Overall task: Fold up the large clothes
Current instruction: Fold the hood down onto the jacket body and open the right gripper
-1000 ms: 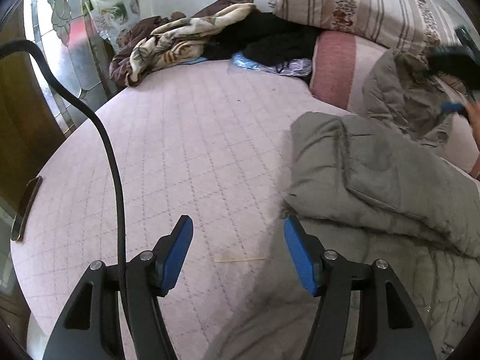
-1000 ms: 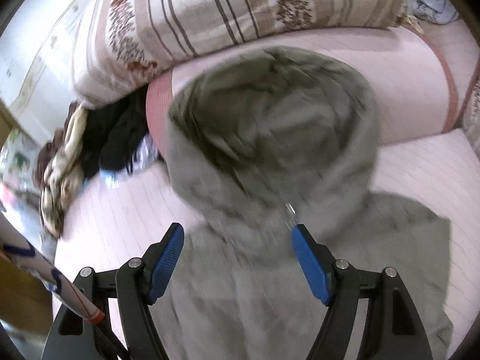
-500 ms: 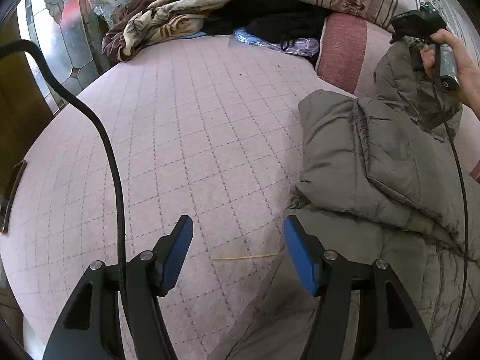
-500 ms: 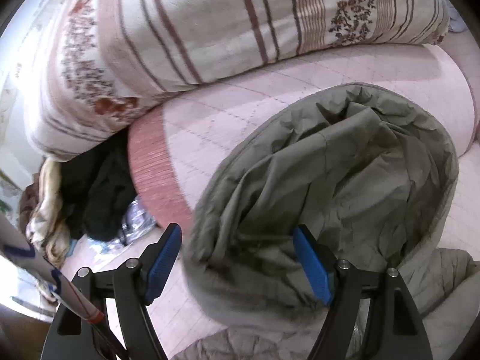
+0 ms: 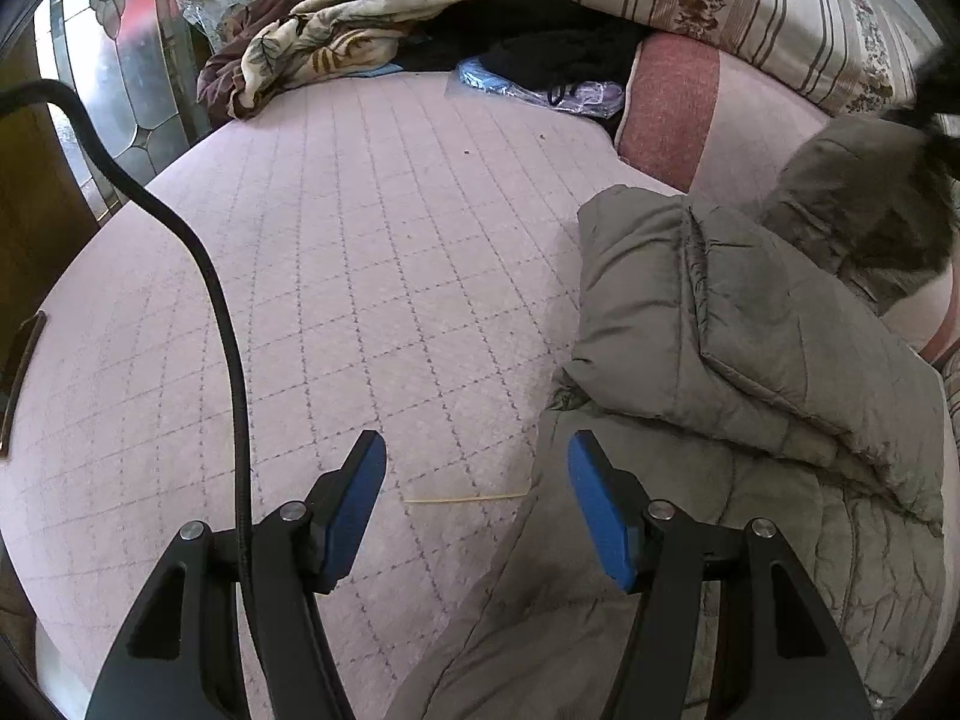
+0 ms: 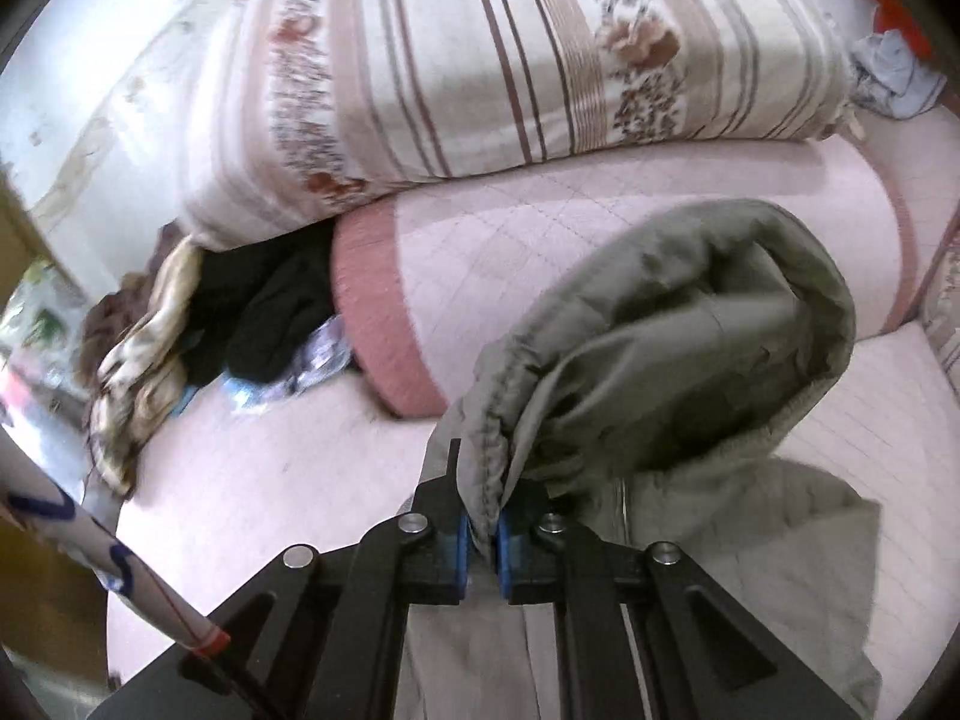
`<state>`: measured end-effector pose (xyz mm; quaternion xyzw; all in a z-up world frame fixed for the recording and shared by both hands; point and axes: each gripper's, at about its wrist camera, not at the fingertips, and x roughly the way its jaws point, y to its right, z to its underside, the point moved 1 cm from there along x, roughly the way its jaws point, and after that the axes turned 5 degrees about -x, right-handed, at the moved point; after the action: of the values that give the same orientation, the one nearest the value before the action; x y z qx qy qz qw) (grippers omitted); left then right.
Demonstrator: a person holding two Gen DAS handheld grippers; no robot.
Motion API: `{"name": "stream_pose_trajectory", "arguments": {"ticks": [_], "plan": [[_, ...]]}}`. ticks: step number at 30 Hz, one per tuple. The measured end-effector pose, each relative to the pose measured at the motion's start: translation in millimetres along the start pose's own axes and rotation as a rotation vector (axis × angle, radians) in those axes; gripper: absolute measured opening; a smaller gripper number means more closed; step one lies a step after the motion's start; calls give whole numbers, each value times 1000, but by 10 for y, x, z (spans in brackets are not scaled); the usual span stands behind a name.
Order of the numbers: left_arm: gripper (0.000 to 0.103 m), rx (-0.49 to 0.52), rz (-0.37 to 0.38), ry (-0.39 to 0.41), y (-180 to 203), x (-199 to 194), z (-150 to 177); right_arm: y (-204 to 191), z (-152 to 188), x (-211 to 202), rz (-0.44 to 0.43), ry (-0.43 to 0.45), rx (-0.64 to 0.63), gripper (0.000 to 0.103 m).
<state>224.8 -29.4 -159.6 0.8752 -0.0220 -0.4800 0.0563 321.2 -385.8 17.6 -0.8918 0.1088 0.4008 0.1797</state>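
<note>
A large olive-grey padded jacket (image 5: 738,360) lies on the pink quilted bed (image 5: 360,252), partly folded, at the right of the left wrist view. Its hood (image 6: 678,348) stands up in the right wrist view. My right gripper (image 6: 480,534) is shut on the hood's drawstring edge. My left gripper (image 5: 477,492) is open and empty, low over the bed at the jacket's left edge, its right finger above the fabric. The right gripper shows only as a dark blur at the far right of the left wrist view (image 5: 936,96).
A striped floral pillow (image 6: 510,60) and a pink bolster (image 6: 450,276) lie behind the hood. A heap of patterned and black clothes (image 5: 390,30) and a plastic bag (image 5: 528,84) sit at the far edge. A black cable (image 5: 222,300) hangs at left.
My right gripper moved in on the hood and closed on its edge; it was open before. The left gripper stayed open in nearly the same place.
</note>
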Motion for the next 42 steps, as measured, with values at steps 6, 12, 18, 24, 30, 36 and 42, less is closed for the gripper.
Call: {"name": "stream_pose_trajectory", "arguments": {"ticks": [6, 12, 18, 24, 30, 36, 42], "plan": [[62, 2, -8, 29, -48, -101, 5, -134, 798, -707, -61, -14, -54, 7], [62, -15, -27, 26, -100, -88, -14, -69, 1812, -361, -124, -160, 58, 7], [62, -30, -24, 28, -119, -106, -59, 161, 2243, 388, -118, -263, 211, 7], [62, -24, -30, 28, -103, -92, -72, 171, 2162, 55, -140, -208, 138, 26], [62, -23, -26, 43, -107, -159, -60, 271, 2320, -613, -97, -167, 33, 54], [62, -17, -40, 42, -91, -138, -54, 487, 1962, -1066, 44, -32, -38, 54], [62, -1, -50, 34, -64, -95, -47, 595, 1470, -365, 195, -60, -40, 54]]}}
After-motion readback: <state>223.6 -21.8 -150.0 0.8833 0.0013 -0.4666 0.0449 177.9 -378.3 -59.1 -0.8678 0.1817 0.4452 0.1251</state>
